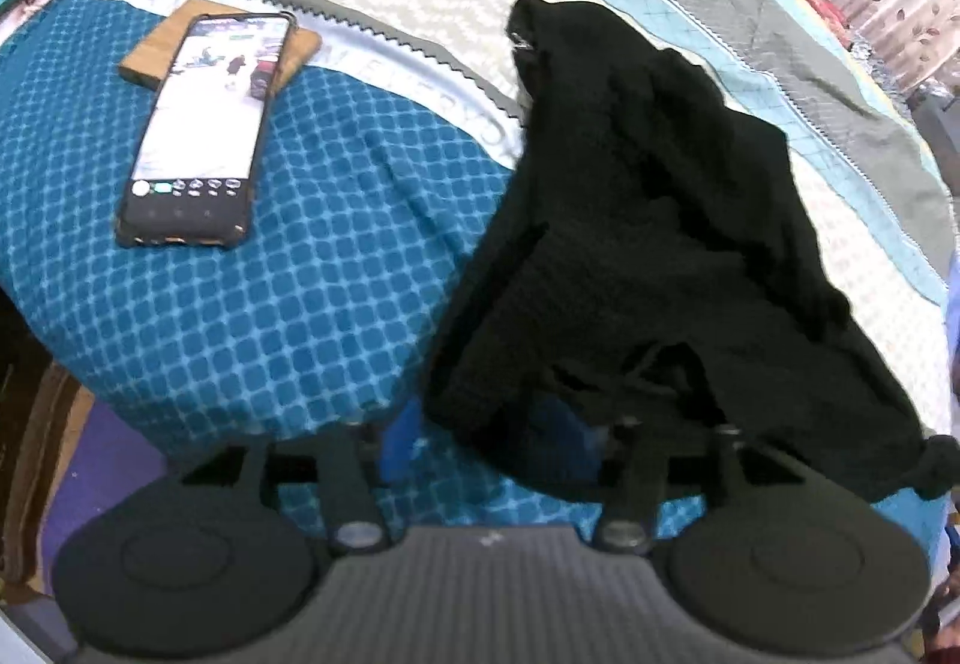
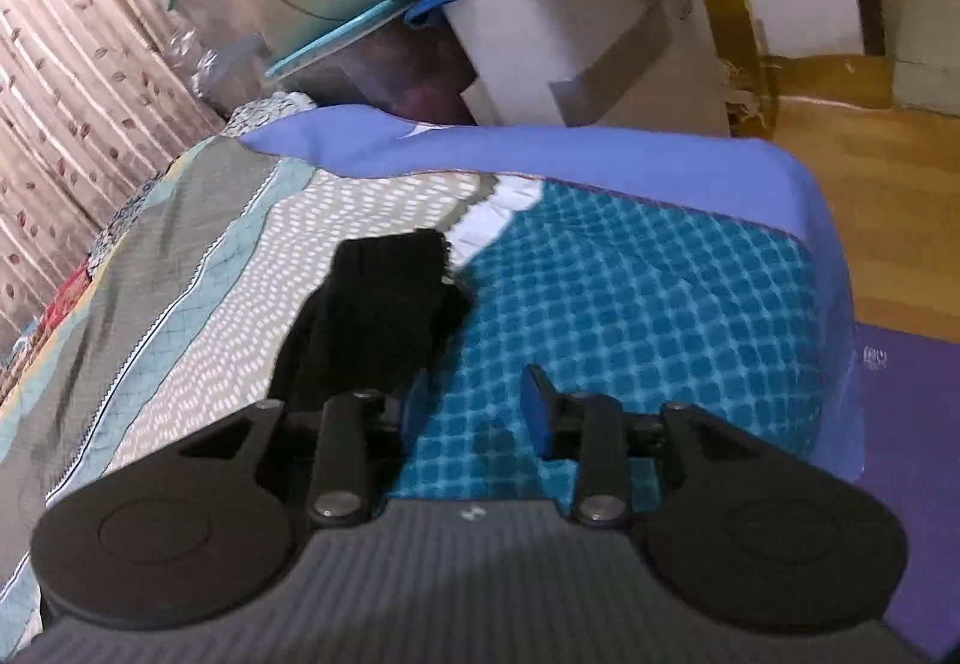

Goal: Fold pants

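Note:
Black pants [image 1: 648, 220] lie crumpled on the patterned bedspread [image 1: 288, 304], waistband and drawstring nearest the left wrist camera. My left gripper [image 1: 492, 442] is open at the near edge of the waistband, and the cloth drapes over its right blue finger. In the right wrist view a pant leg end [image 2: 372, 316] lies on the bed just beyond my right gripper [image 2: 474, 406]. That gripper is open; its left finger sits at the cloth's edge and its right blue finger [image 2: 537, 412] is over bare bedspread.
A phone [image 1: 198, 129] with its screen lit rests on a wooden block [image 1: 216, 45] at the left of the bed. A box with piled clothes [image 2: 540, 21] stands beyond the bed's end. A purple mat [image 2: 900, 454] and wood floor lie to the right.

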The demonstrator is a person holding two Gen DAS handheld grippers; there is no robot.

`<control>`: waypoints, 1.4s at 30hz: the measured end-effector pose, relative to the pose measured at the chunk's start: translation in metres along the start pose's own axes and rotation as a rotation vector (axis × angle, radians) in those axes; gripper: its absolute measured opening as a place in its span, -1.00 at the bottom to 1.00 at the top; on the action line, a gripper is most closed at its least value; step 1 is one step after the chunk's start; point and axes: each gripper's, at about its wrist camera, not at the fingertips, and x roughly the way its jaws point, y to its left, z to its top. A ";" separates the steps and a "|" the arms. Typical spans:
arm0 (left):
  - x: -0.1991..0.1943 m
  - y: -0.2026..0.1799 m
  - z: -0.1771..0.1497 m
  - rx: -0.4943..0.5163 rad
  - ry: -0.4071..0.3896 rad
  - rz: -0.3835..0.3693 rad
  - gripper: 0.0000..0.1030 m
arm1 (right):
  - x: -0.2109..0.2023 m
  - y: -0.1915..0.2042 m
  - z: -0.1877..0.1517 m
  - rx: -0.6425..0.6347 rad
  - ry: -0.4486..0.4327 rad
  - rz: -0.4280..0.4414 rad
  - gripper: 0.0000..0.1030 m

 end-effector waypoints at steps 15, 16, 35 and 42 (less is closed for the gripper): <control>0.020 0.008 0.006 -0.068 0.007 0.080 -0.71 | 0.121 0.106 0.017 -0.188 0.144 -0.168 -0.75; 0.015 0.012 0.008 -0.081 0.000 0.057 -0.72 | 0.123 0.105 0.023 -0.167 0.154 -0.159 -0.78; 0.010 0.014 -0.008 -0.063 0.025 0.049 -0.29 | 0.027 -0.037 0.056 0.128 -0.001 -0.011 -0.74; 0.016 0.007 -0.016 -0.108 0.042 -0.001 0.50 | 0.091 0.020 0.029 0.057 0.125 0.139 -0.04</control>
